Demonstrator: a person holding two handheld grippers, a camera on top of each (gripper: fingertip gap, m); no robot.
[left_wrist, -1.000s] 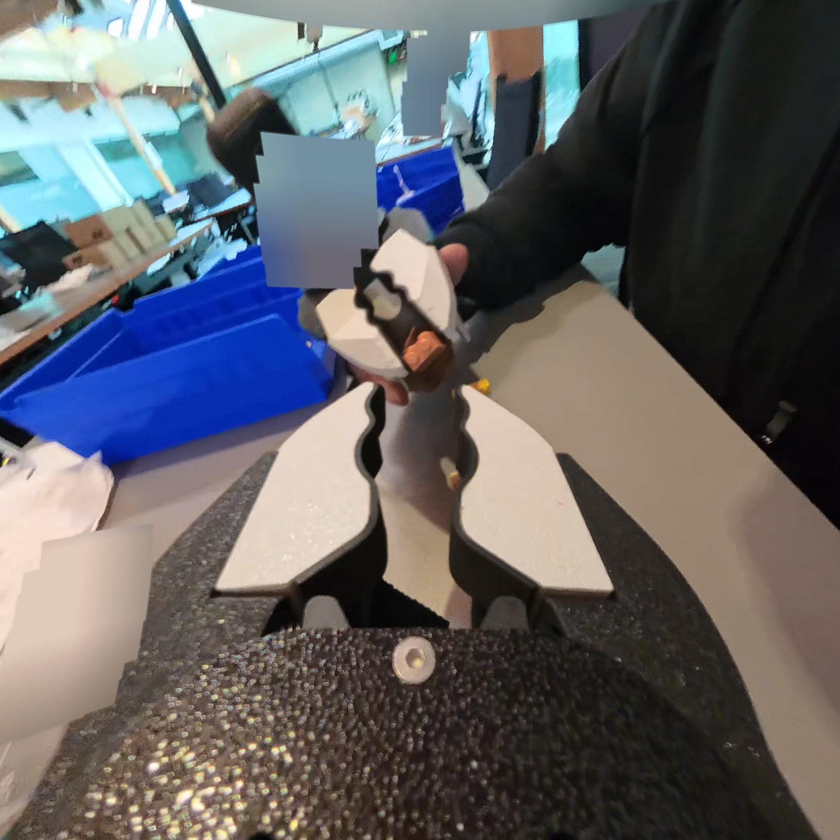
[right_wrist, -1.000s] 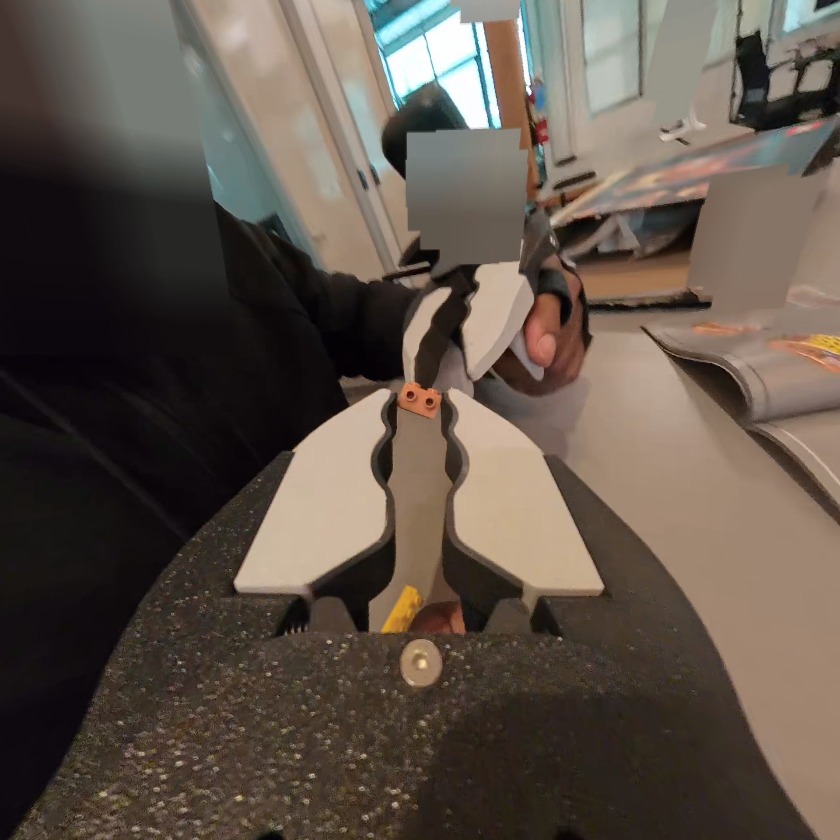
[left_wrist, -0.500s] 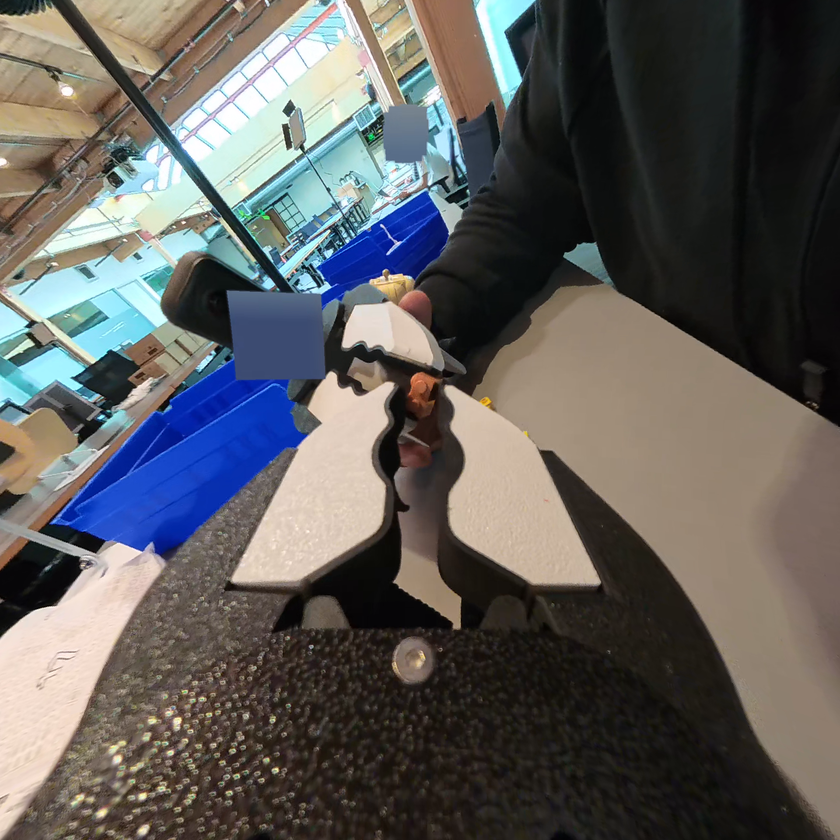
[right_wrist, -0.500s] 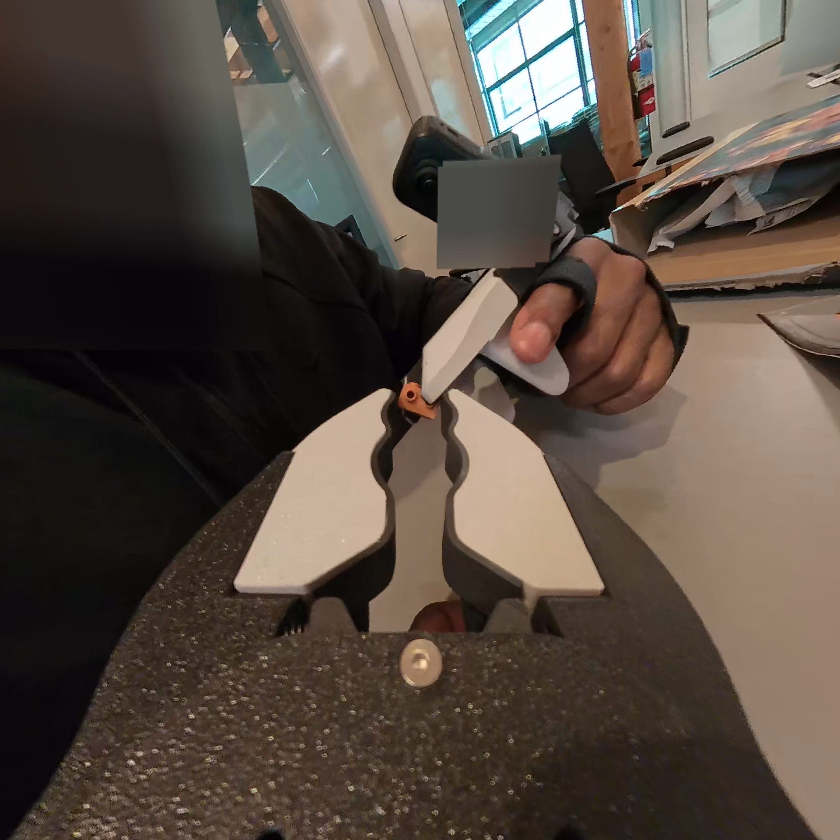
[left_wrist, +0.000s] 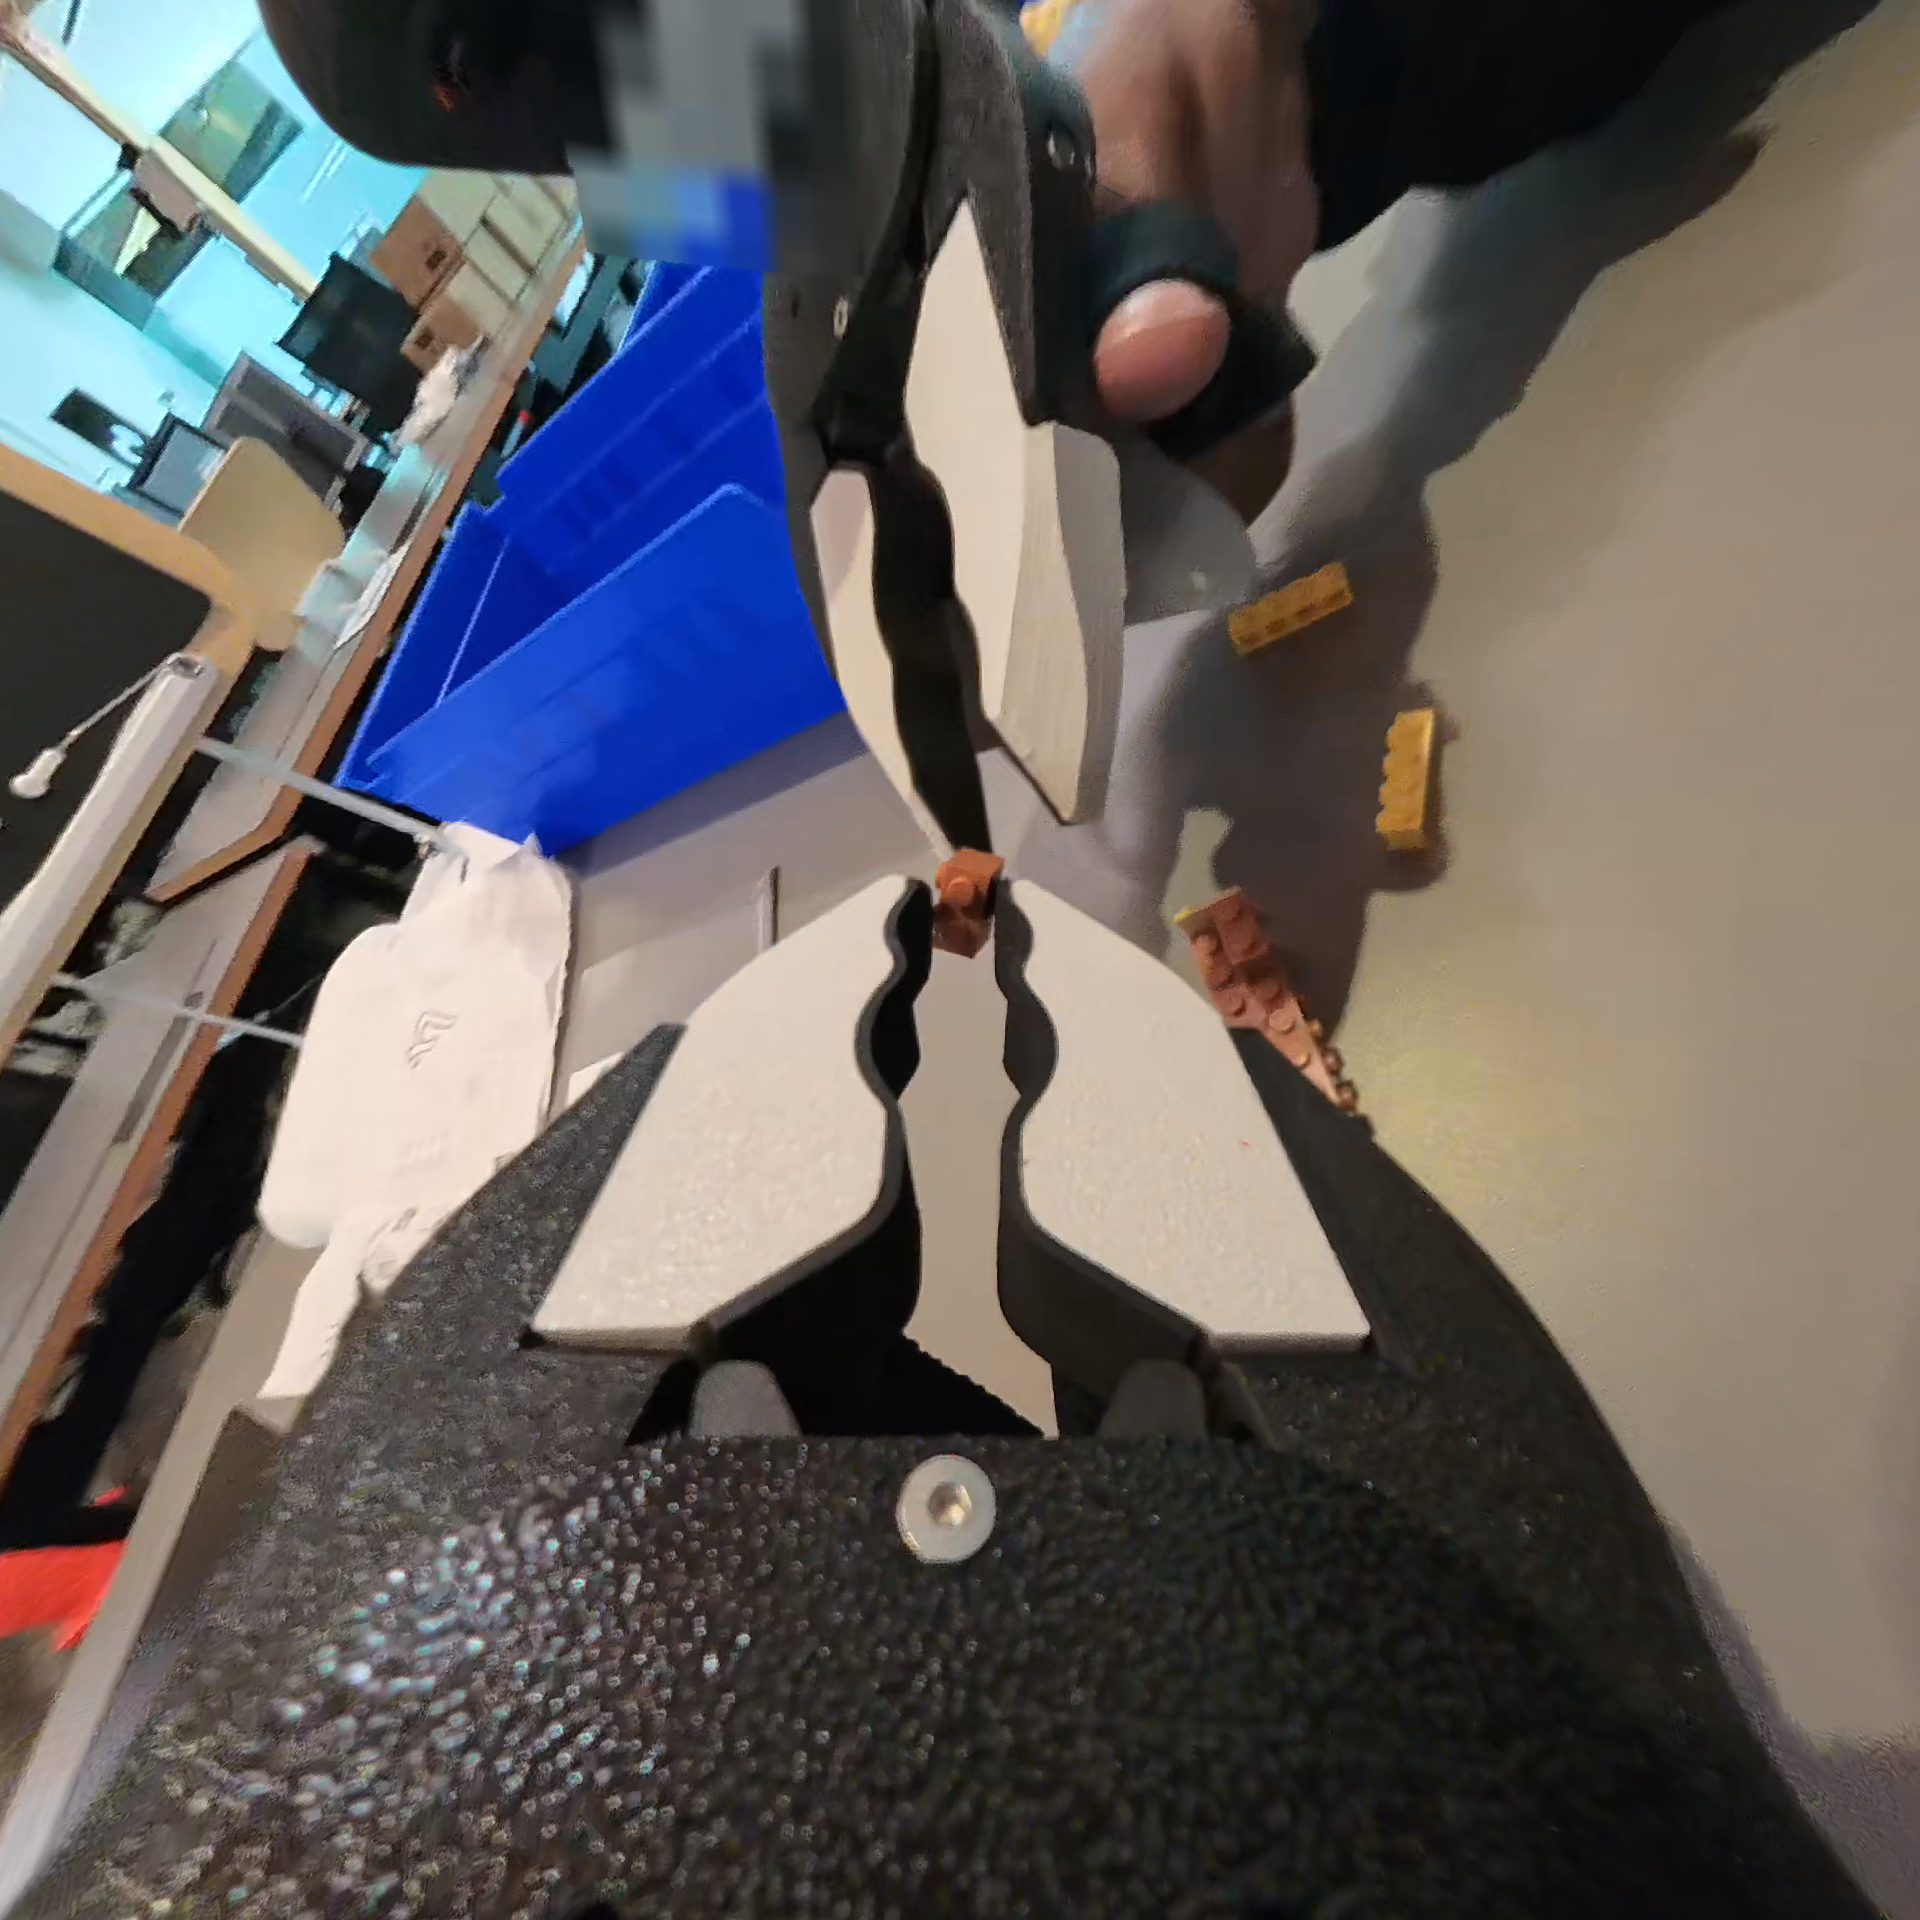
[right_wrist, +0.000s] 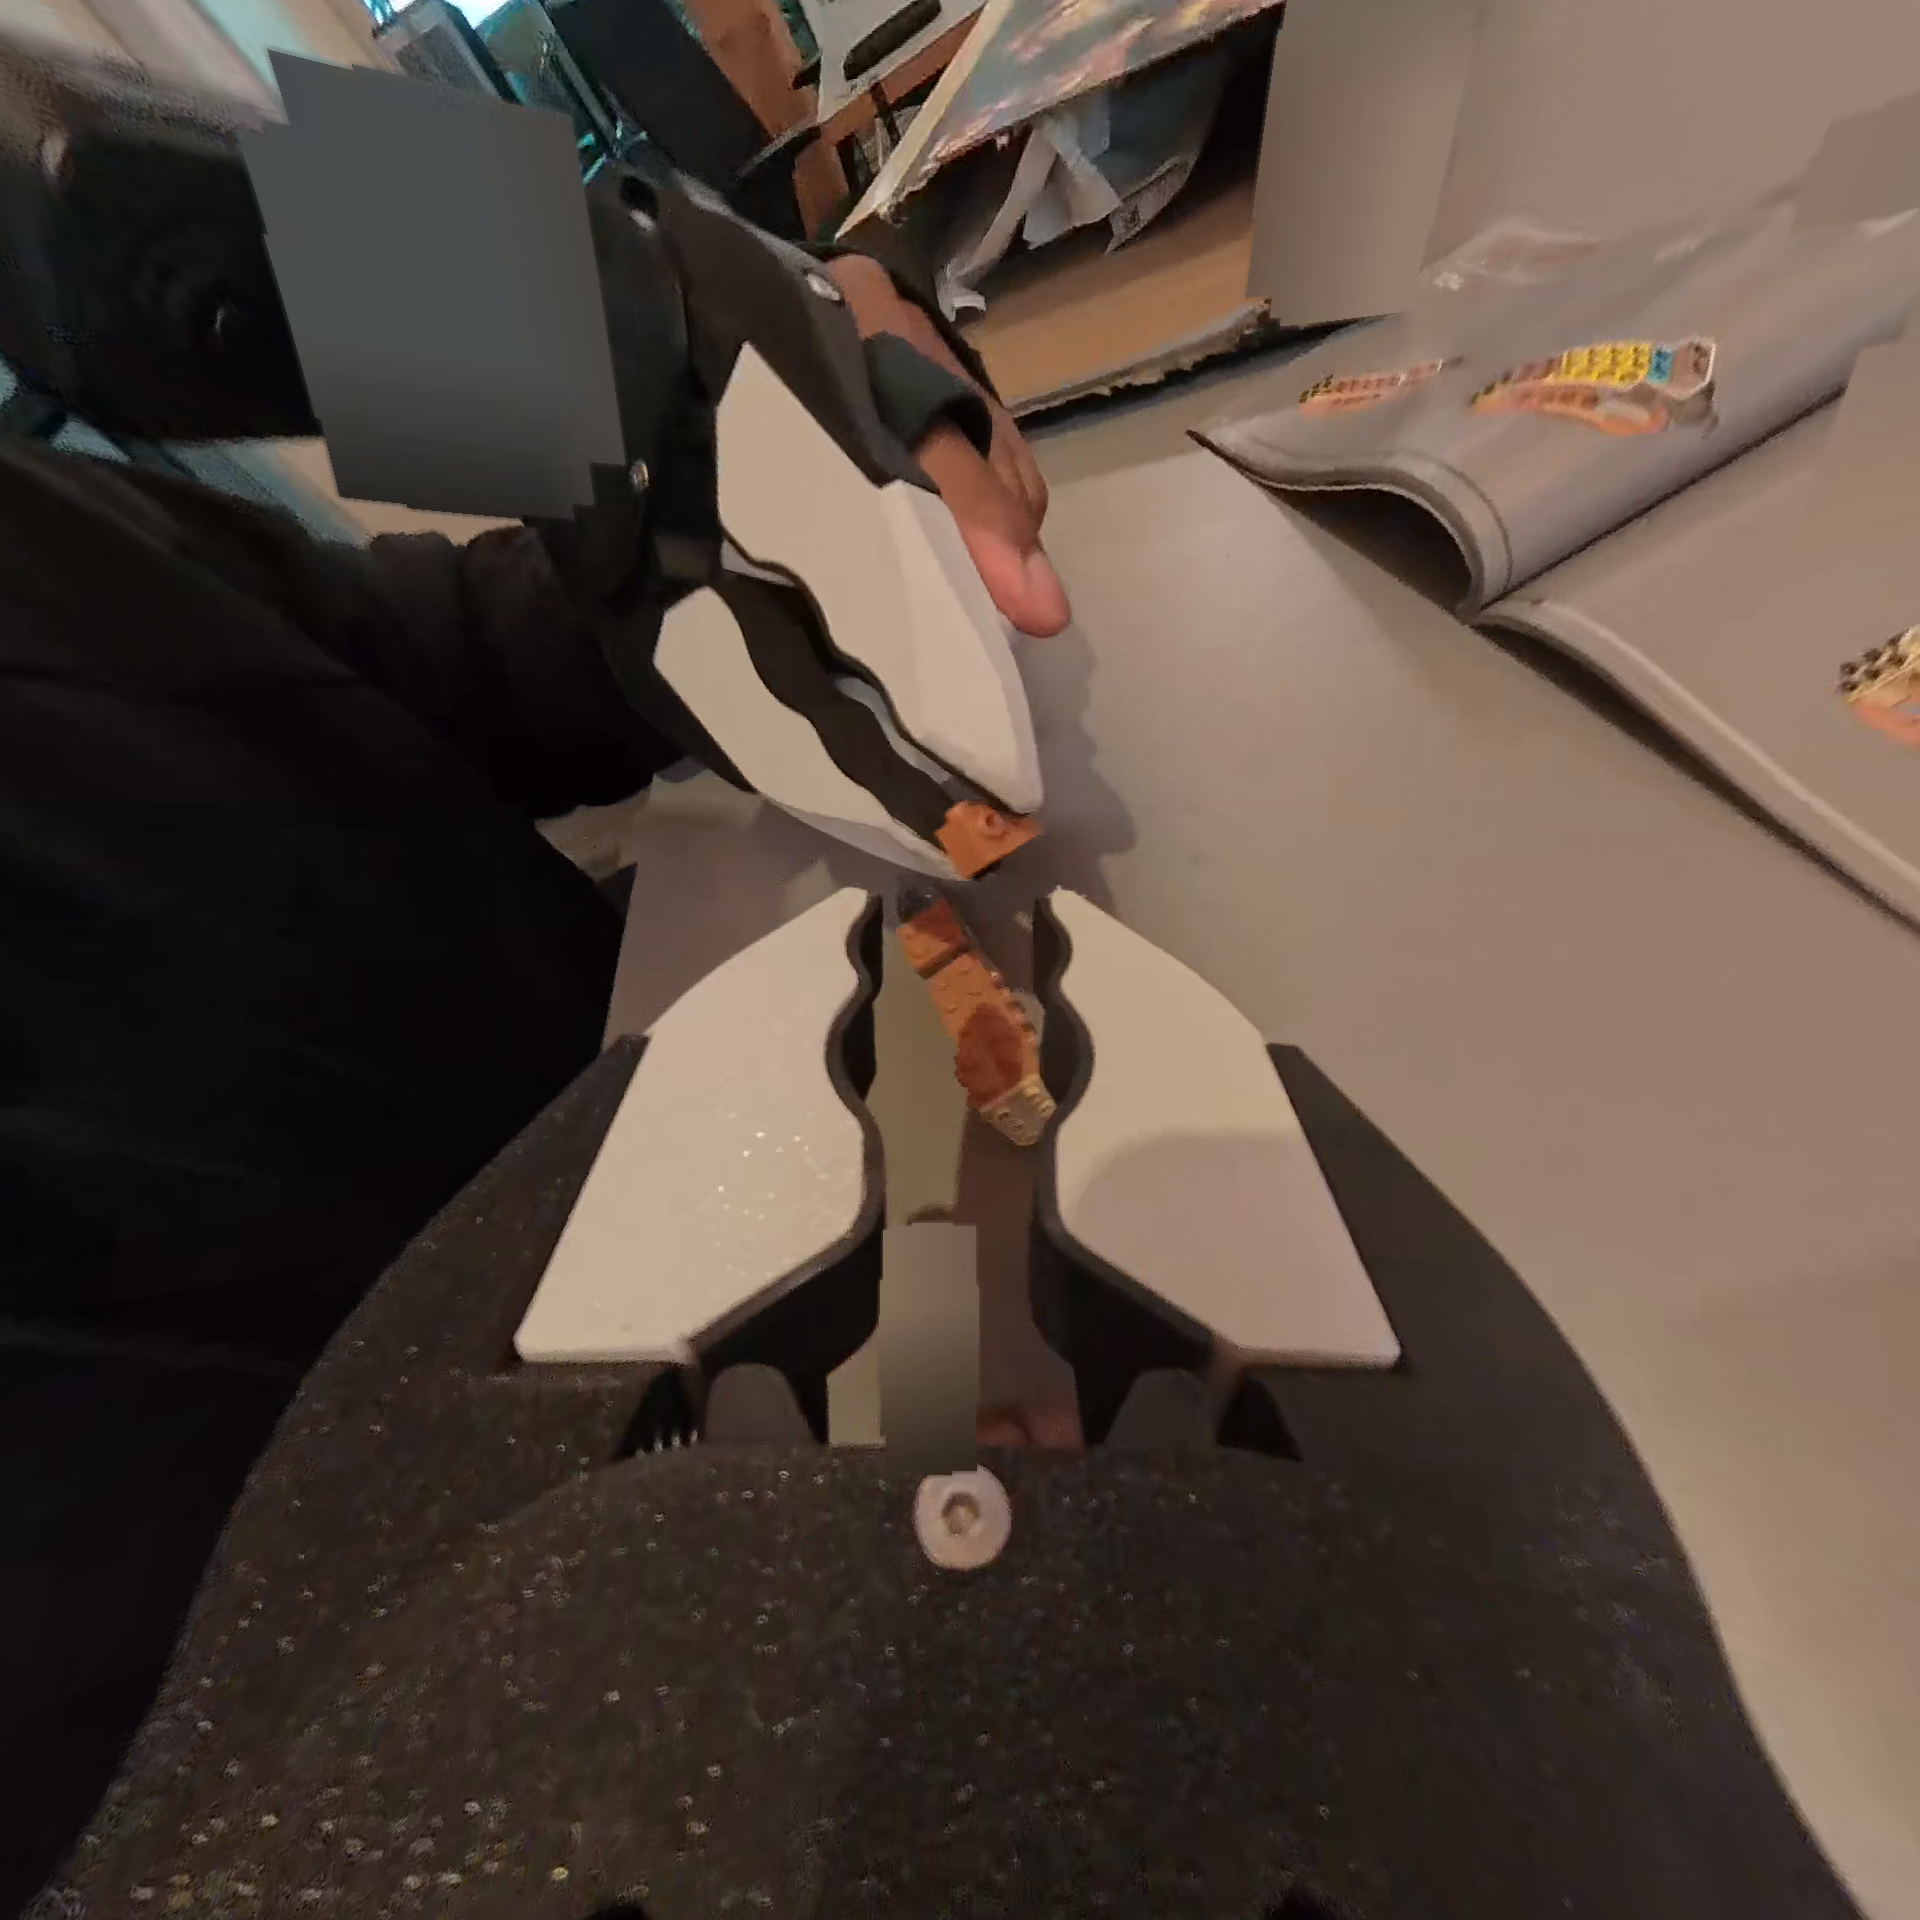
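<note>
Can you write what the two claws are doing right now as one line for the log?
left claw: shut on small brown brick | right claw: open, above brown brick assembly | table: two yellow bricks

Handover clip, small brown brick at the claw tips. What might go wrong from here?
1. The left claw pinches the small brown brick only at its very tips, so it may twist or slip out.
2. The right claw stands open right beside it; a bump might knock the brick loose.
3. A dropped brick could land among the yellow bricks and be hard to regrasp.
</note>
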